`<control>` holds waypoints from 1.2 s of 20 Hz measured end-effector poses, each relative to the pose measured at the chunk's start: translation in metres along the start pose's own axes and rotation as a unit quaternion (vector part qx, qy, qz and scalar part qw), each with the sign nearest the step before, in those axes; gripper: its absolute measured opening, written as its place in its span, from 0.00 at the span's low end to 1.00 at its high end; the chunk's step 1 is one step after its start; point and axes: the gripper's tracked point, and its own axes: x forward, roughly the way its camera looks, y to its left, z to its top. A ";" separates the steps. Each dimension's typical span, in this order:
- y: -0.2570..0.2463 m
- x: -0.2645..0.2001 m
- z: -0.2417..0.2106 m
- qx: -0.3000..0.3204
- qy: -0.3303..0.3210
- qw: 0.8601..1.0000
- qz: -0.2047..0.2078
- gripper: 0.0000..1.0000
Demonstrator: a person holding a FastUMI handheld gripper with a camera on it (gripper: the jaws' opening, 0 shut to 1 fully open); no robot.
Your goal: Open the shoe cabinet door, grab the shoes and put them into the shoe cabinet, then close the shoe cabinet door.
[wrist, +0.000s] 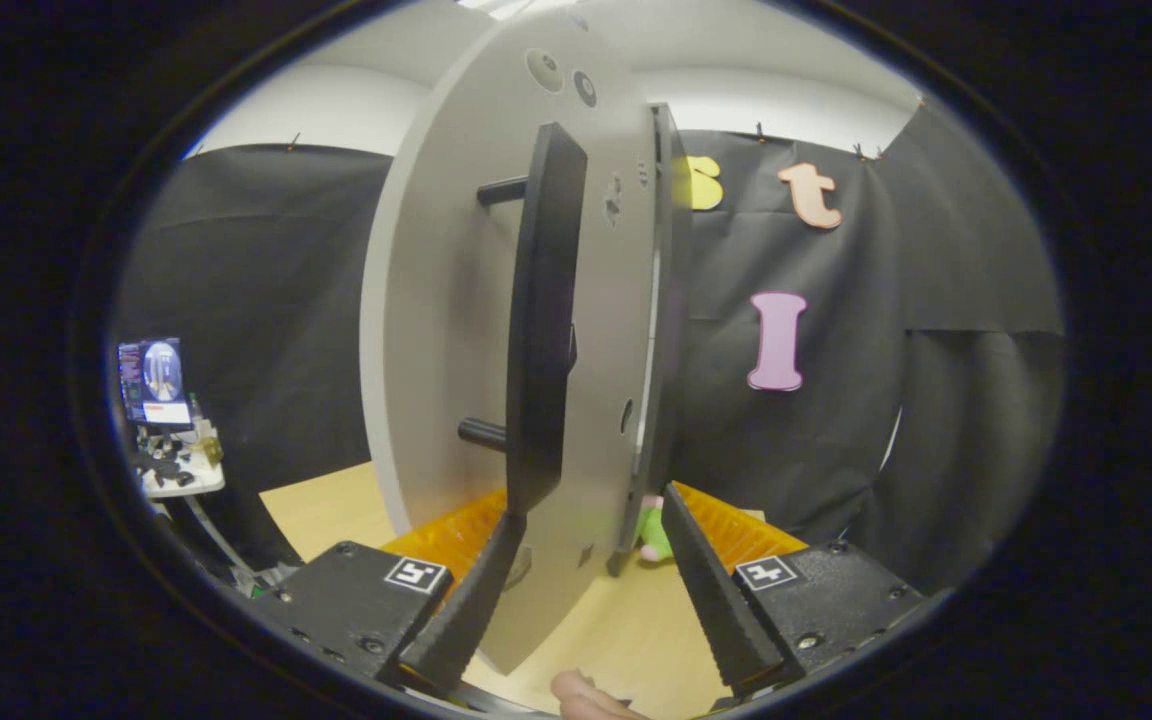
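The grey cabinet door (456, 330) stands nearly edge-on just ahead of me, with a long black bar handle (541, 320) held off it on two pegs. My gripper (592, 505) is open, and the door's lower part and the handle's lower end lie between its fingers. The left fingertip (501, 545) sits right at the bottom of the handle. The right fingertip (681, 515) stands beside the door's dark edge (671, 300); I cannot tell whether it touches. A small green and pink item (651, 530) lies beyond the door, partly hidden.
An orange ridged surface (736, 530) lies on the light wooden tabletop (326, 505) behind the door. A small side table (181, 475) with a screen and clutter stands far left. A person's fingertip (586, 695) shows below the fingers.
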 end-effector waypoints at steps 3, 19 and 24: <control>0.024 0.010 0.004 0.001 0.001 1.000 0.006 0.90; 0.082 0.063 -0.010 0.006 -0.008 0.999 -0.038 0.91; 0.099 0.083 -0.006 0.004 -0.014 0.998 -0.054 0.91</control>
